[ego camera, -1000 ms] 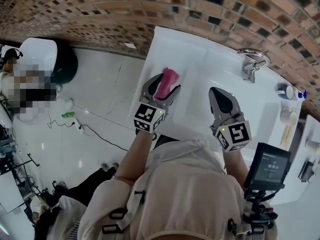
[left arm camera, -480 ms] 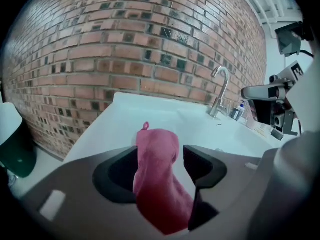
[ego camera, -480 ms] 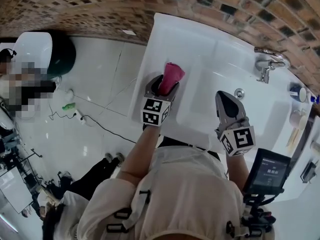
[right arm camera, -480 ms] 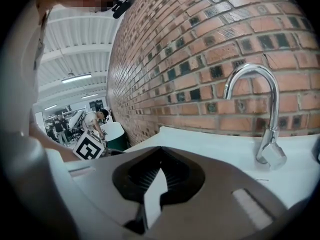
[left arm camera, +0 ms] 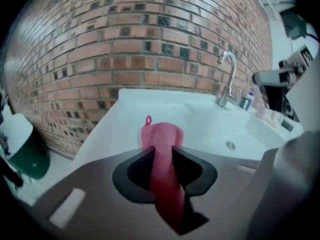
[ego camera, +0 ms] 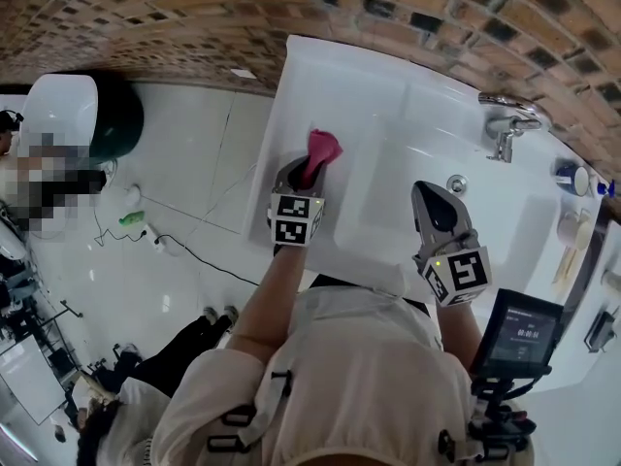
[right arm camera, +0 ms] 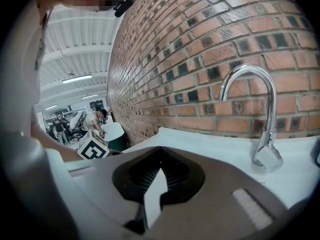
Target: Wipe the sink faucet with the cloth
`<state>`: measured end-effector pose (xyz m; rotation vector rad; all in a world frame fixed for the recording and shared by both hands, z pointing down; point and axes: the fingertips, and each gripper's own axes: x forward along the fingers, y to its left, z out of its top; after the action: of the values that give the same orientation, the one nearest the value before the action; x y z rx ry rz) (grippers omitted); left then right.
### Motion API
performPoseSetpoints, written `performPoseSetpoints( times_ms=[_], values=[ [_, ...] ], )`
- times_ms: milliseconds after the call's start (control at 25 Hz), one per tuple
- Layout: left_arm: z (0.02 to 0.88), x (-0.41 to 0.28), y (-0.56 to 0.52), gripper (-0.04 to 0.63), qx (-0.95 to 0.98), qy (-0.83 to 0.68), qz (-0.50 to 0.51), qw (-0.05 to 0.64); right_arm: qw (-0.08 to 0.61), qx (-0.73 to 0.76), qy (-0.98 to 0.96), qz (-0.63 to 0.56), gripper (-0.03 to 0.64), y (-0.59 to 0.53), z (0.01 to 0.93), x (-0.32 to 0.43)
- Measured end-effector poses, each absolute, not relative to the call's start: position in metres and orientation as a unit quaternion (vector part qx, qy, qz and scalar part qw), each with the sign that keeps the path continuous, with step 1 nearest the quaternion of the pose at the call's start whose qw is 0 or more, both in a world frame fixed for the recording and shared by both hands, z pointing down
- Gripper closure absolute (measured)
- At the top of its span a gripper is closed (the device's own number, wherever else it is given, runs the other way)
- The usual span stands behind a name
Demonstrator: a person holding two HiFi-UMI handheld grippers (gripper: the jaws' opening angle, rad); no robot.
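A pink cloth (ego camera: 323, 149) lies bunched on the left ledge of the white sink (ego camera: 388, 105). My left gripper (ego camera: 309, 166) is down on it. Its jaws are closing, and the cloth (left arm camera: 162, 136) is pinched between the pads of that gripper (left arm camera: 162, 150). The chrome faucet (ego camera: 505, 124) stands at the sink's back right, against the brick wall. It also shows in the left gripper view (left arm camera: 227, 79). My right gripper (ego camera: 428, 192) hovers over the basin's front, shut and holding nothing. In its own view the right gripper (right arm camera: 160, 168) points toward the faucet (right arm camera: 262, 119).
The drain (ego camera: 456, 183) sits in the basin between the right gripper and the faucet. Small bottles and cups (ego camera: 572, 178) crowd the sink's right end. A screen device (ego camera: 524, 330) hangs at my right side. A white and green bin (ego camera: 82, 115) stands on the floor at the left.
The left gripper came down onto the pink cloth and its wide jaws closed on it. The right gripper sank a little over the basin.
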<state>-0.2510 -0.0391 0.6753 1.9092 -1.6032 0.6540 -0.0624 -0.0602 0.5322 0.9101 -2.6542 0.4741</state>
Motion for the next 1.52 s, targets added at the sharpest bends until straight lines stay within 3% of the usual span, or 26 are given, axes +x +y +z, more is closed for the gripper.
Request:
performPoseSetpoints(
  times_ms=[160,880,1080,1520],
  values=[
    [0.642,-0.253,-0.047,0.508,0.700,-0.625,0.169,0.300,0.131,0.332,-0.922,0.153,0.626,-0.068,0.511,-0.046],
    [0.411,-0.100,-0.145,0.508,0.822,-0.558,0.060,0.095,0.069,0.390,-0.916,0.056,0.626,-0.085,0.401,0.054],
    [0.411,-0.064,-0.169,0.508,0.831,-0.544,0.068,0.091,0.067,0.408,-0.909,0.048,0.625,-0.086,0.390,0.082],
    [0.477,-0.046,-0.222,0.506,0.806,-0.564,0.084,0.161,0.073,0.444,-0.889,0.083,0.626,-0.089,0.406,0.132]
  ],
)
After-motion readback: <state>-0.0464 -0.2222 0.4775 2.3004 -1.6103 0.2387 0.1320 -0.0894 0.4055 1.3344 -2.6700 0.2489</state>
